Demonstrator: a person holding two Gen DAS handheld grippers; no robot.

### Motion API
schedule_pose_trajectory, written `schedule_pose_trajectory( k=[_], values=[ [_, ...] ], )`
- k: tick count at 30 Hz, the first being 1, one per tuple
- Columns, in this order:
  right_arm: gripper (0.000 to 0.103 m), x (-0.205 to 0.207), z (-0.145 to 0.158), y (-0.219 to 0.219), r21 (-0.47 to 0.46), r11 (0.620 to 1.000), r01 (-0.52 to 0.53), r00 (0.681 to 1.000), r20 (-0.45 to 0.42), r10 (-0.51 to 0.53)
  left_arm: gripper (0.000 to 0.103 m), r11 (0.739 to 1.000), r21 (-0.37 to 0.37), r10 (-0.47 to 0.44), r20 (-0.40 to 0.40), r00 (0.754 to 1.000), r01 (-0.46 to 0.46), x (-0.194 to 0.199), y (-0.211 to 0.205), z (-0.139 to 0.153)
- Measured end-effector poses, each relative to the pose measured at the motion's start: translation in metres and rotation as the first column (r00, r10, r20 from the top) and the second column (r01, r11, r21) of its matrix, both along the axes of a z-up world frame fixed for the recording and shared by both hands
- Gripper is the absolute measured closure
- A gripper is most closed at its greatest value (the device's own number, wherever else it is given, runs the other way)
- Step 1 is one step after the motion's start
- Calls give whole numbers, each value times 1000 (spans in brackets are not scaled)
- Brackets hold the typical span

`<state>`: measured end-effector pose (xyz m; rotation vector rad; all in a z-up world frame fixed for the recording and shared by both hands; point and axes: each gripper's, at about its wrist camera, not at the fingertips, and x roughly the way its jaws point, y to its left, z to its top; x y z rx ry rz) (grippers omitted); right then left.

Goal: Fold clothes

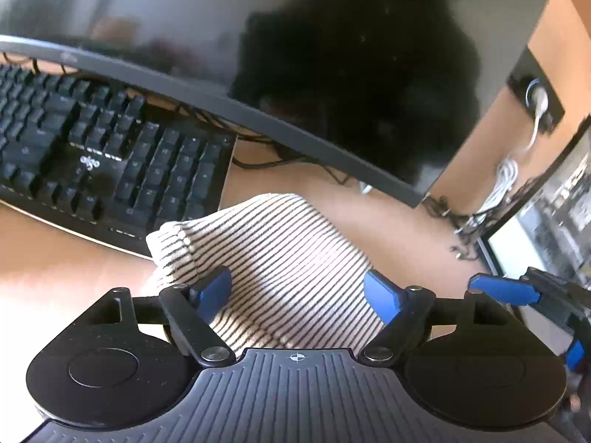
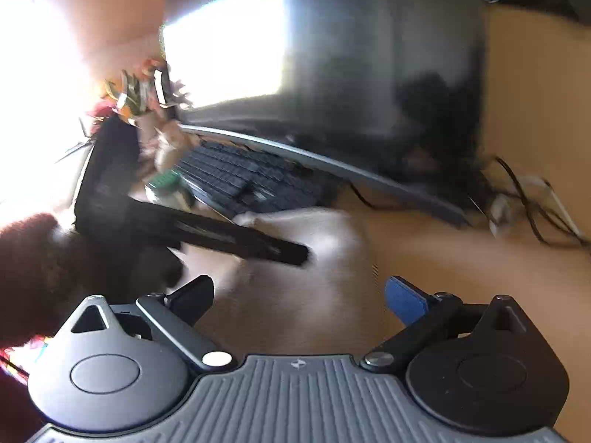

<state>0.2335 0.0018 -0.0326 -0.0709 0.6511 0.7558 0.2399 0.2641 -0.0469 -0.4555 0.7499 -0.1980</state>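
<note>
A cream garment with thin dark stripes (image 1: 273, 258) lies bunched on the wooden desk, in front of the keyboard. My left gripper (image 1: 297, 291) is open, its blue fingers spread to either side of the cloth and just over it. In the right wrist view the same garment (image 2: 306, 280) is blurred and pale, below my open right gripper (image 2: 306, 295). The left gripper's black body (image 2: 192, 229) crosses that view over the cloth's left part. The right gripper's blue finger (image 1: 506, 289) shows at the right edge of the left wrist view.
A black keyboard (image 1: 92, 155) lies at the left behind the garment. A large dark monitor (image 1: 295, 55) stands over it. Cables (image 1: 502, 184) and a wall socket (image 1: 537, 99) are at the right. Flowers (image 2: 136, 92) stand at the far left by a bright window.
</note>
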Motion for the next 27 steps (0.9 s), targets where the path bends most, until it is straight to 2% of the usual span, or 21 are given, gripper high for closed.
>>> schedule_pose_trajectory(
  k=[4, 5, 7, 13, 16, 21, 23, 27],
  values=[
    [2, 1, -45, 37, -170, 985, -32, 998, -57, 23, 18, 999, -48, -13, 5, 1000, 14, 9, -1, -7],
    [0, -2, -51, 41, -193, 981, -29, 999, -45, 20, 18, 998, -52, -19, 9, 1000, 19, 10, -1, -7],
    [0, -9, -58, 47, -225, 974, -19, 1000, -9, 18, 18, 998, -53, -27, 20, 999, 28, 10, -2, -10],
    [0, -6, -56, 48, -220, 976, 4, 1000, -23, -10, 15, 998, -42, -48, 51, 998, 51, 11, -3, -12],
    [0, -6, -47, 42, -180, 983, 31, 998, -55, -42, 15, 999, -34, -39, 50, 998, 40, 5, -5, -7],
    [0, 2, -18, -11, -10, 988, 156, 978, -142, -156, 11, 1000, -23, -5, -13, 1000, 4, -13, -15, -9],
    [0, 6, -16, -34, 39, 978, 204, 965, -174, -194, 9, 1000, -18, 9, -38, 999, -10, -21, -19, -10],
    [0, 21, -31, -67, 106, 951, 290, 928, -273, -253, 9, 999, -6, 37, -87, 996, -38, -36, -27, -11]
  ],
)
